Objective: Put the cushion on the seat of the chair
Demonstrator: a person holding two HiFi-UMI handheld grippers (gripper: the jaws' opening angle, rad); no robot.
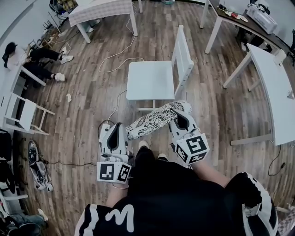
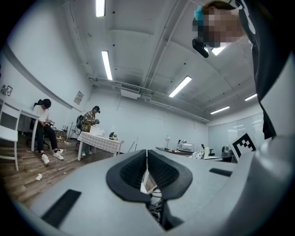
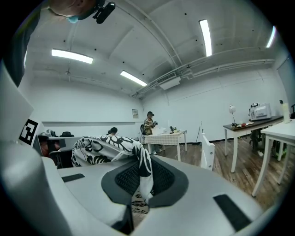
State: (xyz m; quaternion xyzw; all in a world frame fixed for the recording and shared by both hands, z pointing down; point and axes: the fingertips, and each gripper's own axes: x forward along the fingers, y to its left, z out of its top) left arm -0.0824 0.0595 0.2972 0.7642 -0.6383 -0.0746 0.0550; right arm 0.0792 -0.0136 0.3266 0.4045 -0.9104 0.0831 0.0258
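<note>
The white chair (image 1: 182, 60) stands just ahead of me, its flat seat (image 1: 150, 80) bare and its back to the right. A black-and-white patterned cushion (image 1: 154, 120) hangs in the air between my two grippers, in front of the seat's near edge. My left gripper (image 1: 116, 126) is shut on a thin edge of the cushion (image 2: 148, 180) at its left end. At the right end, my right gripper (image 1: 180, 115) is shut on a fold of the cushion (image 3: 99, 147). The chair's back (image 3: 208, 150) shows beyond the right gripper (image 3: 140, 170).
White tables stand at the right (image 1: 272, 87) and at the far left (image 1: 103, 9). Another white chair (image 1: 25, 115) is at the left wall. A cable (image 1: 117, 55) runs over the wooden floor beside the chair. A seated person (image 1: 32, 57) is at the far left.
</note>
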